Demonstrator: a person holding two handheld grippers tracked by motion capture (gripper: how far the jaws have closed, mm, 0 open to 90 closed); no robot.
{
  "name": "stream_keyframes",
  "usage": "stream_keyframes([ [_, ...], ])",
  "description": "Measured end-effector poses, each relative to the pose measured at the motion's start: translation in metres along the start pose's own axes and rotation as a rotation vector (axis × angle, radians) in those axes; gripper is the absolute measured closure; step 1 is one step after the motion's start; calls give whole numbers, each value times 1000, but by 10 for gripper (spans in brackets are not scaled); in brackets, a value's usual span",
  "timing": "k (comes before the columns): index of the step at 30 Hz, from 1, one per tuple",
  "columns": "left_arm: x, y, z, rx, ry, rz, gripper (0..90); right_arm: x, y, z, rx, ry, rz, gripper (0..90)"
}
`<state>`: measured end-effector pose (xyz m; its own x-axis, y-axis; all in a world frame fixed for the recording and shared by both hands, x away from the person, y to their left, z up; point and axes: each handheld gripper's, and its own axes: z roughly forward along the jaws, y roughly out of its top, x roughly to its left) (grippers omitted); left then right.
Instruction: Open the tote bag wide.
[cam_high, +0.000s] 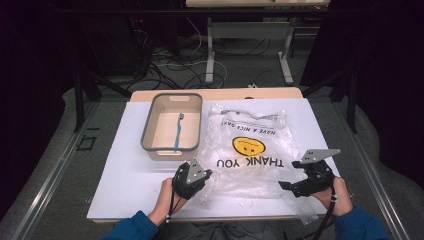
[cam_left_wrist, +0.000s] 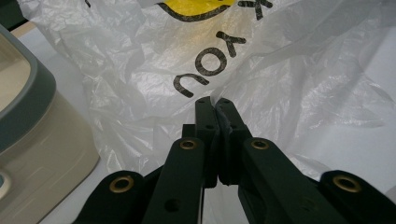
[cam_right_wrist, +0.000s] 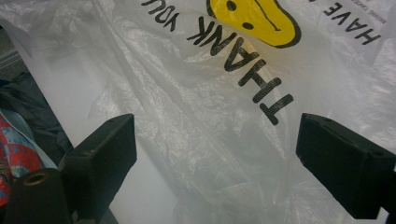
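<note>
**Two grippers at the near edge of a plastic bag**

Two hand-held grippers work on one clear plastic bag that lies flat on the white table. The bag is printed with a yellow smiley face and the words THANK YOU and HAVE A NICE DAY; from the high view the print reads upside down. Its near edge faces the person, and its far edge reaches toward the back of the table.

Left gripper: clenched. In the left gripper view its two black jaws stand pressed together, with a fold of the bag pinched between their tips. The grip sits at the bag's near left corner.

Right gripper: released. In the right gripper view the jaws stand wide apart, and the bag lies beneath the gap between them; the pads do not press on it. This gripper is at the bag's near right corner.

Adjacent items: a beige bin with a grey rim stands on the table just beside the bag's left edge. A blue toothbrush lies inside the bin, on its floor.
</note>
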<state>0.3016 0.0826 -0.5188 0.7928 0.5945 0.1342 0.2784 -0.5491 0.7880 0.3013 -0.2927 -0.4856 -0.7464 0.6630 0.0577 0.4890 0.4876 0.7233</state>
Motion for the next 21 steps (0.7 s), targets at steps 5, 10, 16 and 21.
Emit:
stream_keyframes([
  [5,4,1,0,-3,20,-8,897,2,-2,23,68,-2,-32,156],
  [10,5,0,1,-9,22,-18,896,3,-7,36,124,7,-25,159],
  [16,6,0,0,-6,17,-15,896,8,-10,53,168,-23,-70,342],
  [21,6,-1,0,1,13,-11,893,5,-11,50,139,-45,-78,690],
])
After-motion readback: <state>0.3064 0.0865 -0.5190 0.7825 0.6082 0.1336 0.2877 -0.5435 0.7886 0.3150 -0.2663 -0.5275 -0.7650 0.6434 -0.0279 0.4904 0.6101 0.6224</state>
